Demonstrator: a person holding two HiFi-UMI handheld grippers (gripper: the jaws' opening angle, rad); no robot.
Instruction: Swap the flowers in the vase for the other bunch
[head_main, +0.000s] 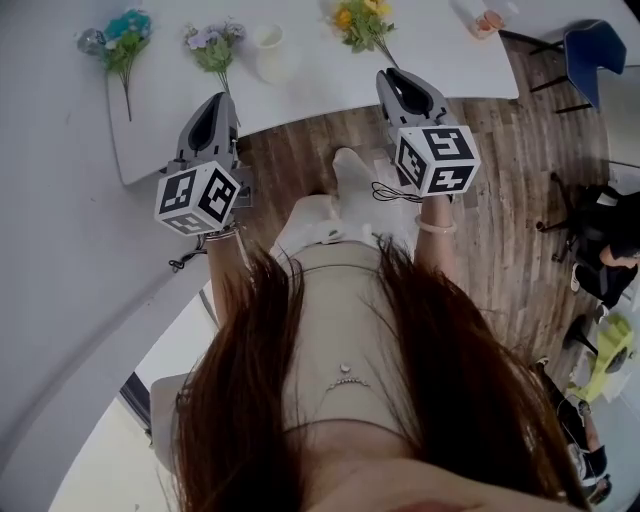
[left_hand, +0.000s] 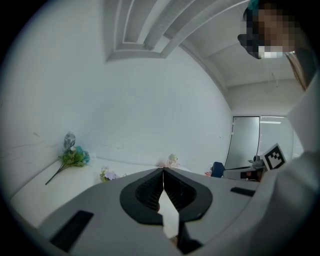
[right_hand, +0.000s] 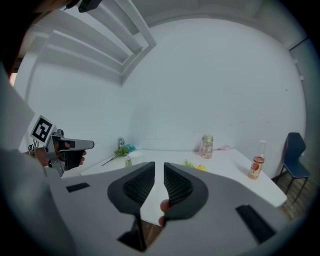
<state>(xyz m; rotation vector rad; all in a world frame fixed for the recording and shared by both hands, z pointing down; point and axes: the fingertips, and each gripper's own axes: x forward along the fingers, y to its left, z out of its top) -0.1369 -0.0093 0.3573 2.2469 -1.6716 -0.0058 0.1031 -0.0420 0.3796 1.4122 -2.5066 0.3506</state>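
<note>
Holding nothing, left fingers (left_hand: 147, 192) meet, right fingers (right_hand: 177, 185) narrowly apart; yellow flowers (head_main: 362, 22) lie ahead.

White vase (head_main: 268, 52) stands between lying purple bunch (head_main: 213, 45) and yellow bunch (head_main: 362, 22).

on table (head_main: 300, 95) | first bunch (head_main: 125, 40) far left | second bunch (head_main: 212, 45) just left of vase (head_main: 270, 52) | third bunch (head_main: 362, 22) right

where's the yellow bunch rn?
Head view, top centre-right: the yellow bunch lies on the white table, right of the white cup and just beyond the right gripper.
</note>
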